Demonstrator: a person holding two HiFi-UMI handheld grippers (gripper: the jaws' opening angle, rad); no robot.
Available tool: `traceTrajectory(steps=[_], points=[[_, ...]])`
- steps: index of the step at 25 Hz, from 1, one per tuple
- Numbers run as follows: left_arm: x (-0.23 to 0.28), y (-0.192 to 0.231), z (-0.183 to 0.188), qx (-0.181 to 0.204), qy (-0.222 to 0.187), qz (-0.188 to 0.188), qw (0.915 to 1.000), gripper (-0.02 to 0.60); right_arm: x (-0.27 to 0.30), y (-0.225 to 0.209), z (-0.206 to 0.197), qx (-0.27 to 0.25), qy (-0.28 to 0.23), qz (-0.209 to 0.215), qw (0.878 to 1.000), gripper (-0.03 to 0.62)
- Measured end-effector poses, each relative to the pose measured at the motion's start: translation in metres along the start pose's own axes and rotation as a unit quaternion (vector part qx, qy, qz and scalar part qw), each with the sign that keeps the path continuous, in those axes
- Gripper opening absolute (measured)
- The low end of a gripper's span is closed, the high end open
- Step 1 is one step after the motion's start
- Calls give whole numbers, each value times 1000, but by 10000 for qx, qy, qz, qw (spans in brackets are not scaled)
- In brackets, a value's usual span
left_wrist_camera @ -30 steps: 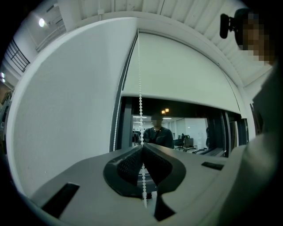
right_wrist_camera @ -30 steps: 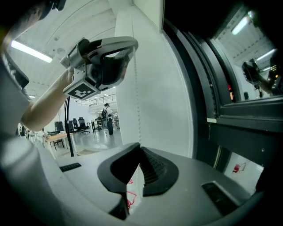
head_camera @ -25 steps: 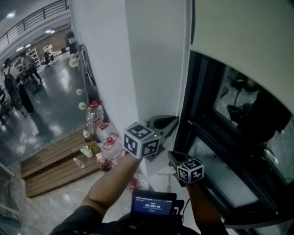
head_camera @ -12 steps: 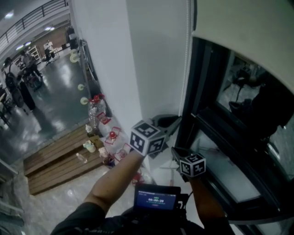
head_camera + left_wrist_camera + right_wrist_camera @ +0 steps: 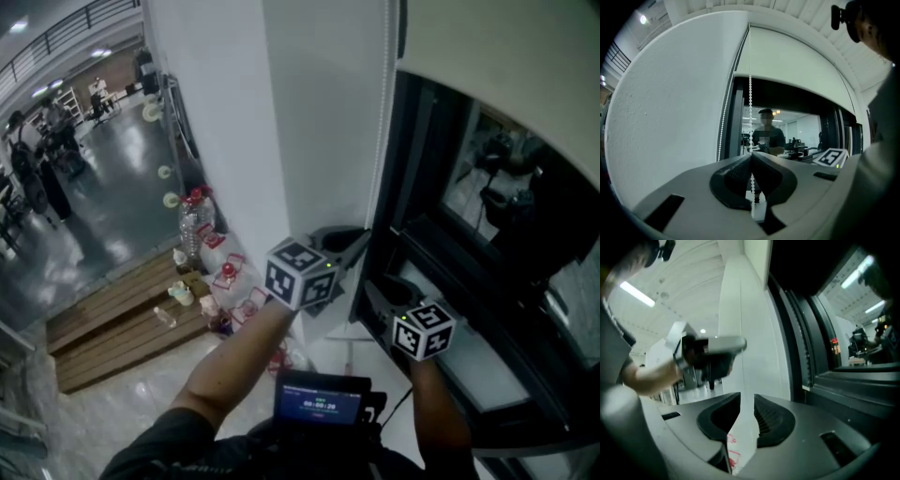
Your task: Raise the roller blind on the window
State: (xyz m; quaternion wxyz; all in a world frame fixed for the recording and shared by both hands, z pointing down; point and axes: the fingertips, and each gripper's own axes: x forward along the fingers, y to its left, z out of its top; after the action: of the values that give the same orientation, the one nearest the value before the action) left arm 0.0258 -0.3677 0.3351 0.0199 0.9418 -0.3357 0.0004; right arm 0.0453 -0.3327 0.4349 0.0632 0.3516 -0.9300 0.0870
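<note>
Blur is softening the right tongs, which have just been opening, empty; left tongs are pinching the bead chain, covering part of it.

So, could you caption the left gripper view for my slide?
Left hand-held gripper shut on the white beaded cord below the pale roller blind.

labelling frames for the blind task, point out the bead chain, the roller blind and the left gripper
bead chain (image 5: 750, 93), left gripper view, middle of the strand
roller blind (image 5: 797, 56), left gripper view, bare fabric
left gripper (image 5: 751, 157), left gripper view, where its fingers meet
</note>
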Motion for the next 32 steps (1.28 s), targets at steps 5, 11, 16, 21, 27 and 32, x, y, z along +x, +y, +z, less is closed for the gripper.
traceTrajectory(steps=[5, 11, 16, 21, 27, 32], points=[[1, 0, -2, -176, -45, -75, 9998, -3, -21, 15, 94, -66, -878, 438, 9952, 109], [-1, -6, 3, -102, -20, -101, 9999, -3, -21, 31, 186, -868, -1443, 446, 9847, 108], [-2, -13, 1, -79, -14, -189, 9998, -3, -5, 29, 219, -1217, -1484, 58, 9814, 109], [-4, -17, 2, -62, -22, -210, 9998, -3, -1, 33, 226, -1039, -1552, 326, 9819, 13], [-7, -15, 1, -107, -66, -182, 9998, -3, -1, 31, 224, -942, -1752, 480, 9788, 8], [-9, -15, -6, -109, 13, -108, 9999, -3, 4, 39, 217, -1050, -1588, 284, 9813, 8]])
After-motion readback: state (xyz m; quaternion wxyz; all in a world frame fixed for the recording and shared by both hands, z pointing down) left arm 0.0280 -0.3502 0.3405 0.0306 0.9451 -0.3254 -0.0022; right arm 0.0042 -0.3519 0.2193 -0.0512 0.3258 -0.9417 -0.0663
